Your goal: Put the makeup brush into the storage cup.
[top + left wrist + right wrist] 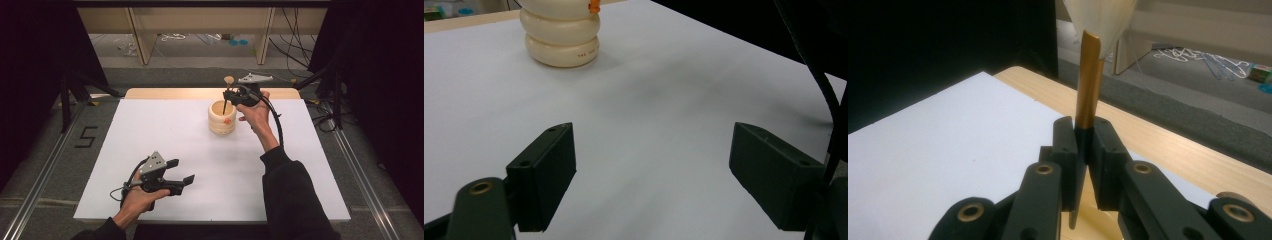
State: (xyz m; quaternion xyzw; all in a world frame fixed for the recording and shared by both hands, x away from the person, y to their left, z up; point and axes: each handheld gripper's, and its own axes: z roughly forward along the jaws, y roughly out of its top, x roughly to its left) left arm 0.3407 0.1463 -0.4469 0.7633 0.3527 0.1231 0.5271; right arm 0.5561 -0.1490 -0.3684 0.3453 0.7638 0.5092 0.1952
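The brush (227, 92), with a pale bristle head on top and a gold and black handle, stands nearly upright with its lower end inside the cream ribbed pot (222, 118) at the far side of the white table (150, 130). The right gripper (231, 96) pinches the handle between its pressed-together jaws, just above the pot's rim. The left gripper (182, 171) rests near the table's front edge, well apart from the pot, jaws spread wide with nothing between them
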